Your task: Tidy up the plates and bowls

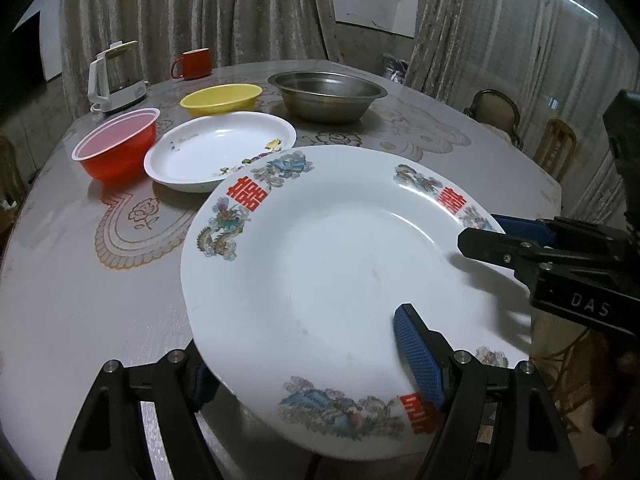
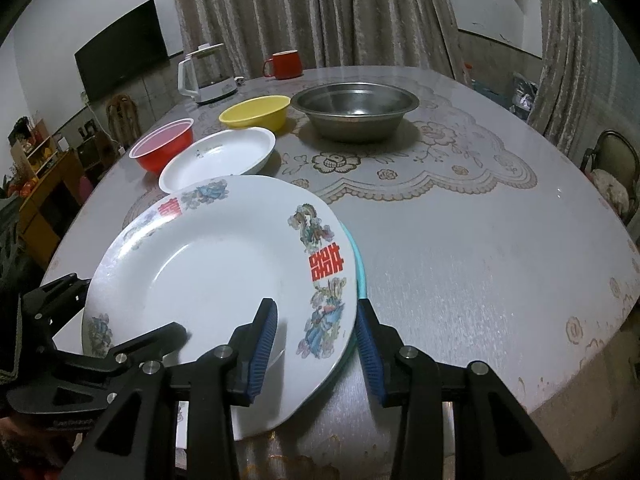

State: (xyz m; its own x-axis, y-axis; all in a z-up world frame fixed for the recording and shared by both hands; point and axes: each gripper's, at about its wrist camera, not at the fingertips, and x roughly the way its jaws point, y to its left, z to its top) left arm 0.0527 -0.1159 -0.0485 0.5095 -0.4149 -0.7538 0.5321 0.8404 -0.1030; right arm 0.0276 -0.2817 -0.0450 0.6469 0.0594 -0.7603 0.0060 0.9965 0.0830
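Observation:
A large white plate (image 1: pixel 340 264) with red characters and dragon prints fills the near side of the table. My left gripper (image 1: pixel 304 340) is open around its near rim: one blue pad (image 1: pixel 420 352) hovers over the plate, while the other finger sits under the edge. My right gripper (image 2: pixel 316 304) is shut on the same plate (image 2: pixel 208 272), with one pad above the rim and one below. A teal edge (image 2: pixel 357 264) shows beneath the plate. Further back are a white flowered plate (image 1: pixel 216 152), a red bowl (image 1: pixel 116 148), a yellow bowl (image 1: pixel 222 100) and a steel basin (image 1: pixel 326 96).
A white kettle (image 1: pixel 116 80) and a red mug (image 1: pixel 194 64) stand at the far edge of the round table (image 1: pixel 80 280). Chairs (image 1: pixel 496 112) stand beside the table on the right. Curtains hang behind, and a dark screen (image 2: pixel 120 48) hangs on the left wall.

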